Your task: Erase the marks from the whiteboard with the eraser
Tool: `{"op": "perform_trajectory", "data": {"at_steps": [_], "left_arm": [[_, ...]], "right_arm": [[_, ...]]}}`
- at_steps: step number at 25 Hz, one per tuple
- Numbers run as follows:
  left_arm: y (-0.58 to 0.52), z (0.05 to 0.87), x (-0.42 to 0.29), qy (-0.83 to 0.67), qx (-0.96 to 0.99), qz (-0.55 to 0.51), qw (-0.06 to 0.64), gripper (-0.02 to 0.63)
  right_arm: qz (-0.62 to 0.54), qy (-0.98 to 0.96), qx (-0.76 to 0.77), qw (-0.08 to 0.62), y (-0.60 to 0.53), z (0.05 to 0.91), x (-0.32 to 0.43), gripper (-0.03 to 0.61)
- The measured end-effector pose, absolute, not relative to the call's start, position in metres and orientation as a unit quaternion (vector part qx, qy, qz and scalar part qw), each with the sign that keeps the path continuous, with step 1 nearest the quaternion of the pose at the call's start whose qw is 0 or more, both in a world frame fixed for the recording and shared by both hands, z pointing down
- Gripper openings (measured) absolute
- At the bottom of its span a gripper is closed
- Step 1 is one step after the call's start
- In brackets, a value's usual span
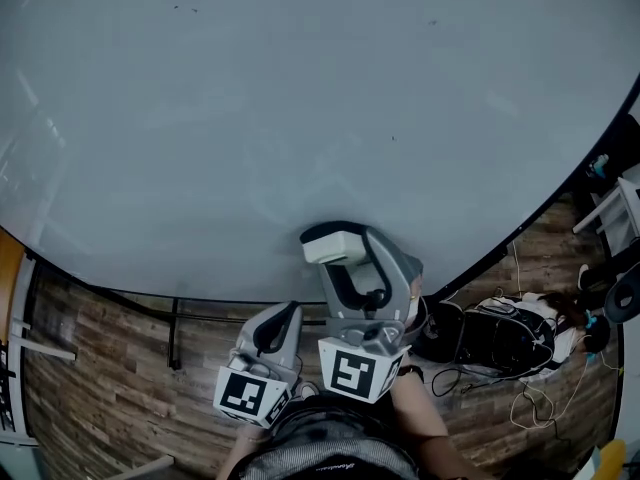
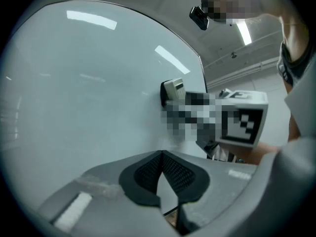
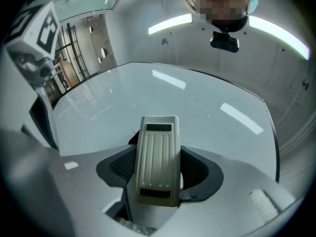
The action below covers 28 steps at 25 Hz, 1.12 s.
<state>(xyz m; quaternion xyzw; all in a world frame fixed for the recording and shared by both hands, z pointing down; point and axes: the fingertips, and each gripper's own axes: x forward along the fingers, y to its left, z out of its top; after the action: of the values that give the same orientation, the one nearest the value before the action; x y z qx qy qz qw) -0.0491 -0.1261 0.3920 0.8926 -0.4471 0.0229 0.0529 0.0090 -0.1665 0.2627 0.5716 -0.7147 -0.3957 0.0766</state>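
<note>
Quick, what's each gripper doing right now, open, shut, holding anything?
Left gripper: jaws shut, nothing between them.
Right gripper: jaws shut on the eraser.

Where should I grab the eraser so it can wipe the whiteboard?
Pinch the eraser across its two long edges, around mid-length, coming from its ribbed plastic back. The narrow, straight-sided body fits between the jaws, and that grip leaves the wiping face free toward the whiteboard. The right hand-held gripper holds it this way.
</note>
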Motion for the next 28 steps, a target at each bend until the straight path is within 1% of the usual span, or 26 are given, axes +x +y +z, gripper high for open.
{"op": "perform_trajectory", "data": {"at_steps": [3,6,11,16,19,22,28], "left_arm": [[-0.125,0.386,-0.041,-0.442,0.896,0.016,0.05,-0.002],[-0.123,0.381,-0.038,-0.438,0.898,0.011,0.049,-0.002],[-0.123,0.381,-0.031,-0.441,0.896,0.01,0.051,-0.002],[-0.12,0.367,-0.033,-0.458,0.887,0.015,0.055,-0.002],[-0.118,0.388,-0.041,-0.463,0.884,0.016,0.06,-0.002],[-0.118,0.409,-0.053,-0.47,0.881,0.022,0.052,-0.002],[-0.105,0.397,-0.067,-0.472,0.879,0.036,0.05,-0.002]], "right_arm": [[-0.393,-0.699,0.596,0.035,-0.161,0.218,0.038,0.264],[-0.401,-0.681,0.612,0.014,-0.157,0.18,0.054,0.264],[-0.396,-0.676,0.621,-0.007,-0.156,0.165,0.069,0.264],[-0.42,-0.665,0.618,0.005,-0.155,0.163,0.064,0.262],[-0.418,-0.669,0.614,0.015,-0.158,0.202,0.054,0.262],[-0.433,-0.668,0.604,0.043,-0.161,0.247,0.034,0.262],[-0.452,-0.684,0.565,0.095,-0.163,0.266,0.0,0.261]]}}
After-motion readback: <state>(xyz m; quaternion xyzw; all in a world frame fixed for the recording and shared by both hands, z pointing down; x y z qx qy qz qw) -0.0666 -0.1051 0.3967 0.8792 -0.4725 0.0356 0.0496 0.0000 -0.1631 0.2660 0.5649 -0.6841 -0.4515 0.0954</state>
